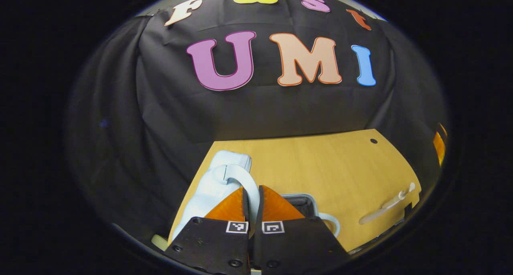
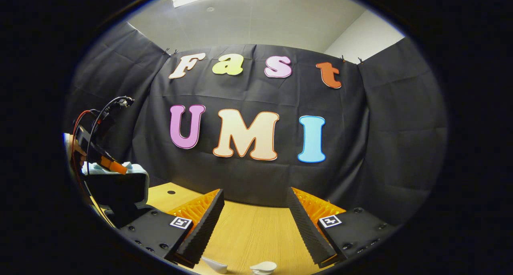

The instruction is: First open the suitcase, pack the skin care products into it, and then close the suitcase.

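Suitcase [image 1: 212, 187] sits at the worktop's [image 1: 320, 166] left end, lid up, and my left tongs [image 1: 251, 199] are clamped on its pale handle [image 1: 244, 178]. My right tongs [image 2: 254, 215] are just hanging wide open over bare worktop.

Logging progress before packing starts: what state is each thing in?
suitcase: open, lid raised
suitcase handle: pinched between the left tool's fingers
left tool: shut on the handle
right tool: open, empty, over the table
skin care product: lying on the table, not yet packed
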Tool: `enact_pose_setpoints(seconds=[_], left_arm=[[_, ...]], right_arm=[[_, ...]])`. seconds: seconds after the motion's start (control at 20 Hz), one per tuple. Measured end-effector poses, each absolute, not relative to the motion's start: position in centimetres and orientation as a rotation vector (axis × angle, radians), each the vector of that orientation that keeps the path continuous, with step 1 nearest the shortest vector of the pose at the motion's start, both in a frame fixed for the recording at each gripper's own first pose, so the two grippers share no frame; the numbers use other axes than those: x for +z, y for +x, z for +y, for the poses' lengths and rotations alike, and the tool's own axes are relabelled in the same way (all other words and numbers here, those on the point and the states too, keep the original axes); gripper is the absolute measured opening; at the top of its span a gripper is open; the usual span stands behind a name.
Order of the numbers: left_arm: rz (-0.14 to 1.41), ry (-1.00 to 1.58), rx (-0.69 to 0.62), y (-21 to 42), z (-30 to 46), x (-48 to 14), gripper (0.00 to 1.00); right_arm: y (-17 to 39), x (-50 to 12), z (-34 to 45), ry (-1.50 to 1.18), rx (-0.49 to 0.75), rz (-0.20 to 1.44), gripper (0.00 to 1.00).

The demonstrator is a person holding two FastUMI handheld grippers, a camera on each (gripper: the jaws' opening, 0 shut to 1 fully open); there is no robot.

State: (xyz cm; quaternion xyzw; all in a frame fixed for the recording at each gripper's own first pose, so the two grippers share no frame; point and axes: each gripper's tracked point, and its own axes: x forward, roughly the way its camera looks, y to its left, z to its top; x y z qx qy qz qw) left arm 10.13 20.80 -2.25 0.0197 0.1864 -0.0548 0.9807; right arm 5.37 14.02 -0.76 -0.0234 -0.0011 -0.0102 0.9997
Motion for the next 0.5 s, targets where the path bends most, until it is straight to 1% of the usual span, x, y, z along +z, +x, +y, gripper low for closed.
enact_pose_setpoints(seconds=[0.1, 0.25, 0.5], left_arm=[[0.365, 0.058, -0.094, 10.8, 22.4, -2.1, 0.01], [0.361, 0.07, -0.069, 11.6, 24.8, -2.3, 0.0], [0.364, 0.079, 0.024, 12.7, 31.0, -3.1, 0.0]], right_arm=[[5.6, -0.6, 14.4, -0.052, -0.028, -0.004, 0.99], [6.0, -0.3, 14.9, -0.06, -0.04, -0.005, 0.99], [6.3, 0.0, 15.1, -0.077, -0.068, -0.003, 0.99]])
